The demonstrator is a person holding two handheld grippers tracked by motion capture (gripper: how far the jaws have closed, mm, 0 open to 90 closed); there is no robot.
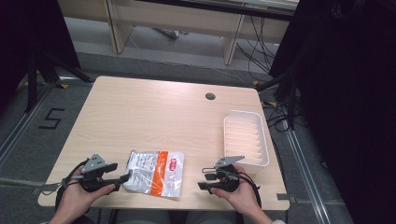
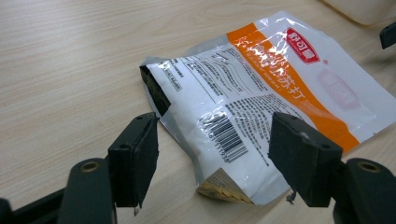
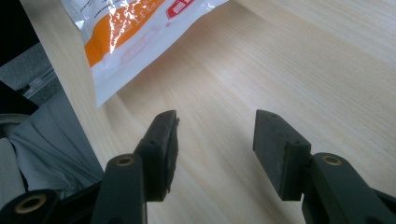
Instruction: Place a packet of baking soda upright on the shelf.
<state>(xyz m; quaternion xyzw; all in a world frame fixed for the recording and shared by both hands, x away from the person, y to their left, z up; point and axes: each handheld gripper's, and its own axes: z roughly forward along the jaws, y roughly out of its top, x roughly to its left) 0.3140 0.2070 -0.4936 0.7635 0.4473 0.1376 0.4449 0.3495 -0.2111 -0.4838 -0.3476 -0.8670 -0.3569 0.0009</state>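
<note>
A white and orange snack packet [image 1: 154, 171] lies flat near the table's front edge. In the left gripper view the packet [image 2: 261, 98] is torn open at its near end, with pale crackers showing inside. My left gripper [image 1: 122, 174] is open at the packet's left edge, and its jaws [image 2: 212, 154] straddle the torn corner without touching it. My right gripper [image 1: 203, 178] stands open over bare table to the right of the packet. In the right gripper view its jaws [image 3: 215, 135] hold nothing, and the packet [image 3: 126, 32] lies ahead at the upper left.
A white ribbed plastic tray [image 1: 245, 137] sits at the table's right side, just beyond my right hand. A round cable hole [image 1: 210, 96] is at the back of the table. The table's front edge [image 3: 70, 93] runs close beside my right gripper.
</note>
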